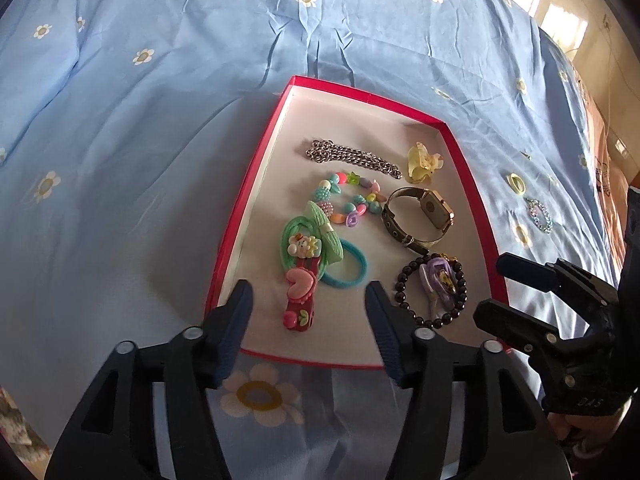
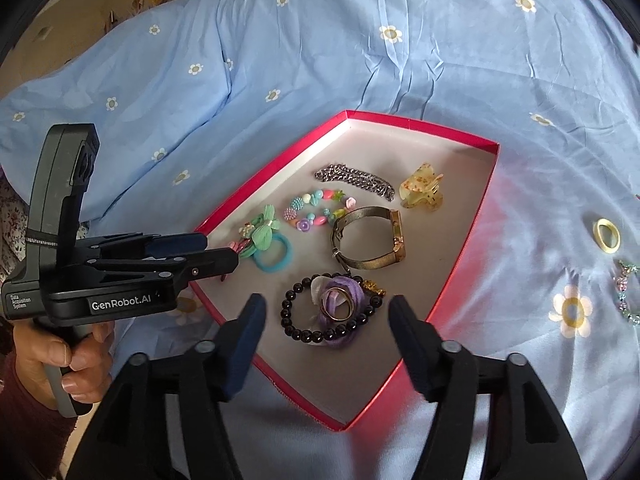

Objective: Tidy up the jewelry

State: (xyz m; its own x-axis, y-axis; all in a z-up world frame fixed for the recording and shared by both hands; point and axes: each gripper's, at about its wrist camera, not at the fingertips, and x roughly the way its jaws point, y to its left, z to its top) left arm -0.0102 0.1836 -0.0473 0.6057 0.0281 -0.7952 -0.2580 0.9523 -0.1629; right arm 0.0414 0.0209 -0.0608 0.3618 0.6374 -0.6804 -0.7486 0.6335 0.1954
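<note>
1. Left wrist view — the left claw (image 1: 308,308) hangs over the near end of the red box (image 1: 256,168), its jaws apart and nothing between the pads; the pink hair clip (image 1: 299,300) lies just beyond the tips with its long axis running away from the camera, in line with the gap. Two pieces remain outside on the blue bedsheet (image 1: 120,120): a yellow ring (image 1: 516,182) and a sparkly bracelet (image 1: 540,215), both off past the box's right wall, well apart from this claw. The right claw (image 1: 508,292) stands at the box's near right corner, plainly closer to them

2. Right wrist view — the right claw (image 2: 326,320) hovers with jaws apart and empty over the black bead bracelet (image 2: 332,312) and purple hair tie (image 2: 344,300) in the box's near part. The yellow ring (image 2: 608,235) sits out to the right on the sheet, flat and open, a small pale loop; the sparkly bracelet (image 2: 628,292) lies just nearer, cut by the frame edge — its full shape cannot be told. Any reach for either likely means a swing rightward, over the box wall. The left claw (image 2: 220,254) shows side-on at the box's left wall; its gap cannot be judged from here, and a hand (image 2: 68,356) grips its handle
</note>
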